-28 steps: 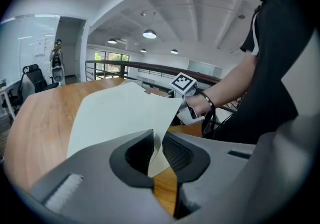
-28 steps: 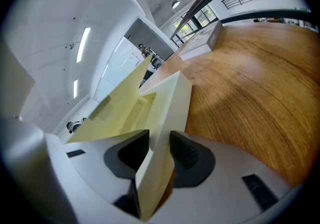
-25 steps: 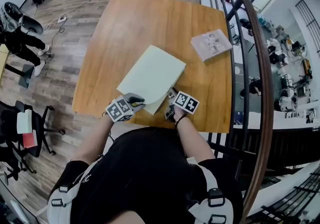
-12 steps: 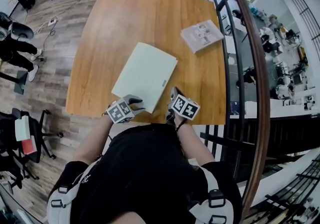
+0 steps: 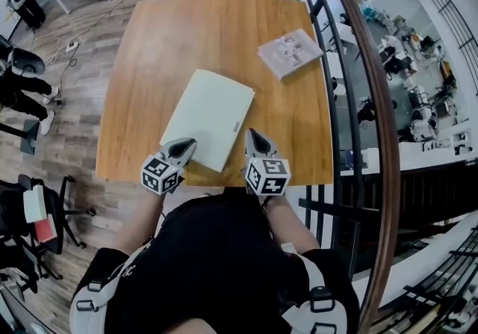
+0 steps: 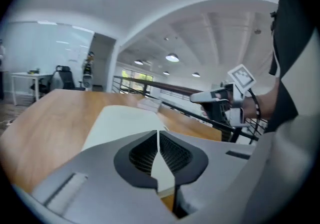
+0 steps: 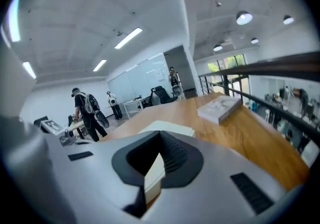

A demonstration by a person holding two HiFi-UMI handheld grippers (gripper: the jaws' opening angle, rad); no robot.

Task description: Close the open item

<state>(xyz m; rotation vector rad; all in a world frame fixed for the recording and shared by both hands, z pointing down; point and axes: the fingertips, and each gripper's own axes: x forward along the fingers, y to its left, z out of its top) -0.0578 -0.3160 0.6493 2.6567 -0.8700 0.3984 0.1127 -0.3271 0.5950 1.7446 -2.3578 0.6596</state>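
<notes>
Grey left tool (image 5: 184,146) has just been closing, and its jaws now meet on nothing; the right tool (image 5: 252,135) is pressed shut, likewise empty. Both hover at the near edge of the pale book (image 5: 210,117), which lies flat and closed on the wooden table (image 5: 194,26). Closing looks done; only pulling away seems left
</notes>
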